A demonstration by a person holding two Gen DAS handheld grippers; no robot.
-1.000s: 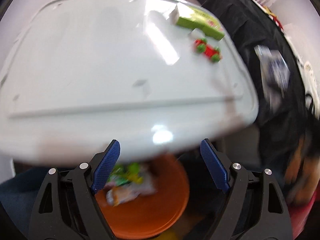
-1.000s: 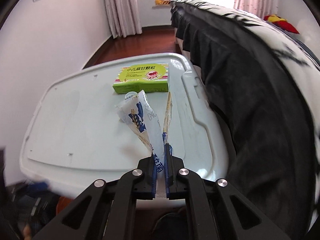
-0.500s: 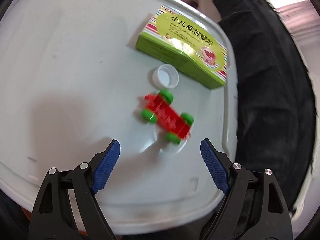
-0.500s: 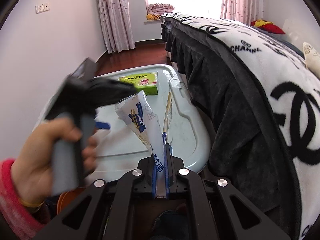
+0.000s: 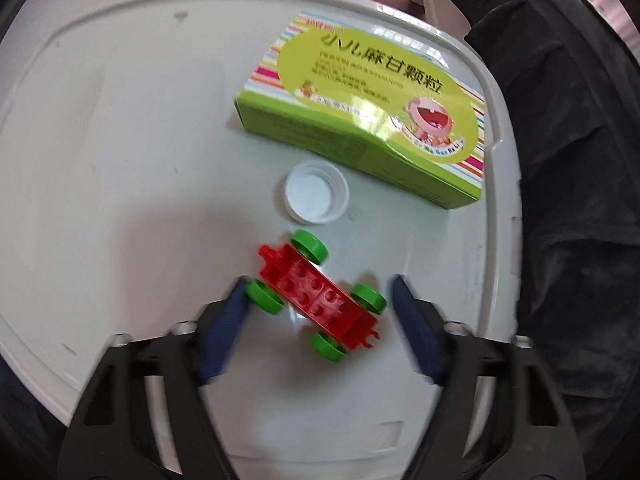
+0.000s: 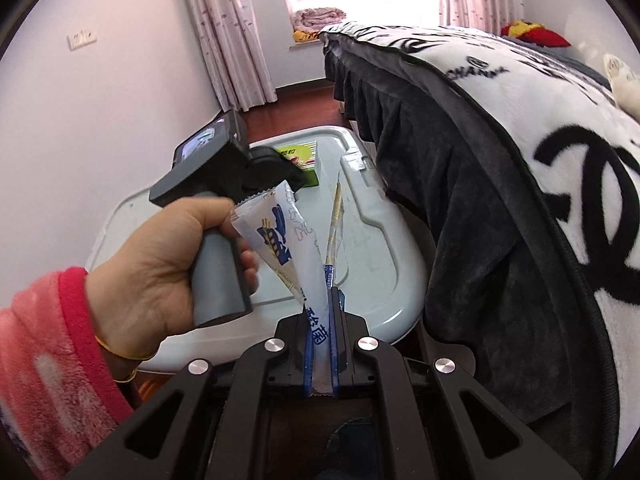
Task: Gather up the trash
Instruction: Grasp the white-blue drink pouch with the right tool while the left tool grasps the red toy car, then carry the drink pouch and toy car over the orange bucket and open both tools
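The left claw (image 5: 318, 312) hangs with its 2 fingers spread wide on either side of the red toy car (image 5: 318, 294) on the pale desk (image 5: 100, 160), while the right claw (image 6: 320, 344) is clamped on a white wrapper (image 6: 280, 236) and a thin straw (image 6: 334, 224) beside the bed (image 6: 520, 160). The step in hand looks like picking the next piece, and the bottle cap (image 5: 317, 193) or green box (image 5: 372, 116) seems likelier trash than the toy, so the next move calls for shifting forward over the cap before closing. Only the right view shows the hand (image 6: 160, 264) gripping the left tool; only the left view shows the cap and car.
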